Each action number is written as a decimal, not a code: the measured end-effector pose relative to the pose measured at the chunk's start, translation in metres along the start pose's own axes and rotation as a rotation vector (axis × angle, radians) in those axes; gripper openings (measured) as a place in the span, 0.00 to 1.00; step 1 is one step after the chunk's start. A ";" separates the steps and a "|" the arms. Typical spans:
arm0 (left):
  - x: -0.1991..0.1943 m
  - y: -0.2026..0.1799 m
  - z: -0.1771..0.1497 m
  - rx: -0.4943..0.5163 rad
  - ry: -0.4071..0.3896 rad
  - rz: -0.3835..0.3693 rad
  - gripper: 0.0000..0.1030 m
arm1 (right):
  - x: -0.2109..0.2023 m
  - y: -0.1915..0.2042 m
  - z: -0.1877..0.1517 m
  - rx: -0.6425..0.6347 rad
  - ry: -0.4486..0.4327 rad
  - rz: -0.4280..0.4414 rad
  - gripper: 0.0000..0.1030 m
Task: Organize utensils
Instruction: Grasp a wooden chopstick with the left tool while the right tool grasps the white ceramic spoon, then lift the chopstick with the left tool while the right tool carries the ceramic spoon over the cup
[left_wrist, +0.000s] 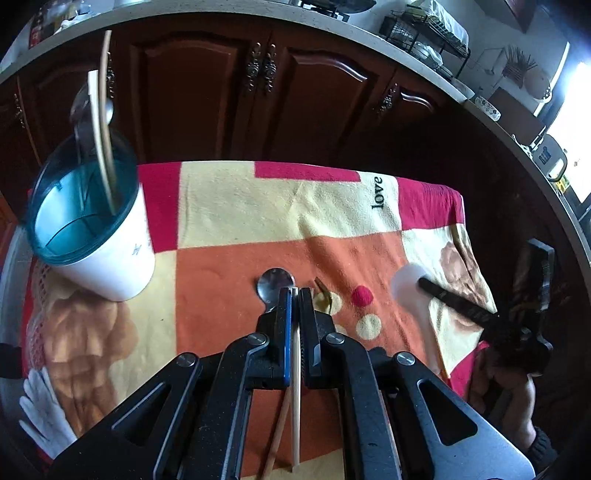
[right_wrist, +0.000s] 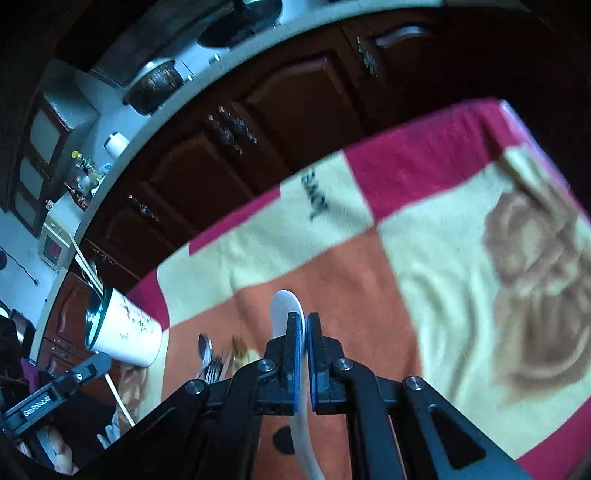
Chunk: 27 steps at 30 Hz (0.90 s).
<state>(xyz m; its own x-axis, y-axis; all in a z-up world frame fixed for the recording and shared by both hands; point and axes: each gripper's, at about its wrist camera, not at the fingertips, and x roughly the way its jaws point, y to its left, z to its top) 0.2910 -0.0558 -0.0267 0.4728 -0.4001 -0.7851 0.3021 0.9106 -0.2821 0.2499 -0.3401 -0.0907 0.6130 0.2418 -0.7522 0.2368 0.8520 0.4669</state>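
My left gripper (left_wrist: 294, 295) is shut on a pale chopstick (left_wrist: 295, 398) just above the blanket; a second, browner chopstick (left_wrist: 277, 428) lies beside it. A metal spoon (left_wrist: 275, 286) and a gold utensil (left_wrist: 322, 291) lie just ahead of its tips. The white utensil holder with a teal rim (left_wrist: 88, 225) stands at the far left and holds chopsticks and a spoon. My right gripper (right_wrist: 303, 321) is shut on a white ladle-like spoon (right_wrist: 286, 308); it also shows in the left wrist view (left_wrist: 408, 286). The holder (right_wrist: 123, 332) and loose cutlery (right_wrist: 214, 360) lie to its left.
A red, yellow and orange blanket (left_wrist: 332, 218) covers the table. Dark wooden cabinets (left_wrist: 229, 85) stand behind it under a pale counter. A white glove (left_wrist: 40, 413) lies at the near left. The blanket's right edge (right_wrist: 535, 140) drops off.
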 end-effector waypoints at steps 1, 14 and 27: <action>-0.001 0.002 0.000 -0.006 0.001 -0.004 0.03 | 0.007 -0.001 -0.003 0.010 0.030 -0.005 0.03; 0.005 0.012 0.001 -0.020 0.009 -0.018 0.03 | 0.050 -0.016 0.023 -0.042 0.316 -0.009 0.51; 0.002 0.018 0.003 -0.027 0.002 -0.023 0.03 | 0.082 0.036 -0.001 -0.297 0.380 -0.355 0.81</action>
<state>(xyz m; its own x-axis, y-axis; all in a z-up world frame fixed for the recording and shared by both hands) 0.2995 -0.0407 -0.0318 0.4647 -0.4205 -0.7792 0.2901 0.9038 -0.3147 0.3082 -0.2895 -0.1361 0.2090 0.0210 -0.9777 0.1231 0.9913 0.0476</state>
